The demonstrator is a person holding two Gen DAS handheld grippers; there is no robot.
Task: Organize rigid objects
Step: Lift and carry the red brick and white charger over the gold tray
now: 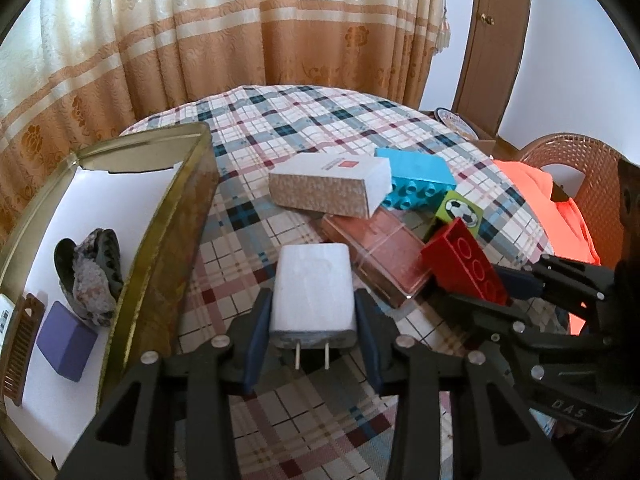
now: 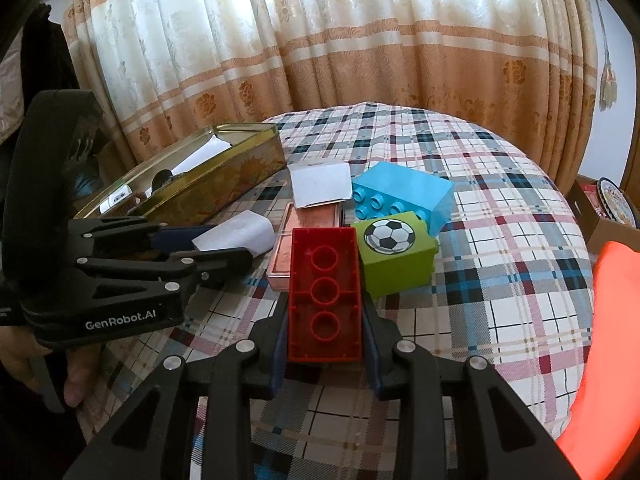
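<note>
Holding white charger [image 1: 313, 292] in left claw [image 1: 314, 320], pinched, prongs toward wrist, long axis along fingers. Right claw [image 2: 325, 320] pinching red brick [image 2: 325, 294] likewise. Gold tin [image 1: 176, 216] at surface's left edge, just beside left claw; likely charger first.

Left claw [image 2: 224, 246] housing: "GenRobot.AI" in white
Right claw [image 1: 516, 292] housing: "DAS" embossed, only partly readable
Green block [image 2: 394, 258]: football picture, no lettering
</note>
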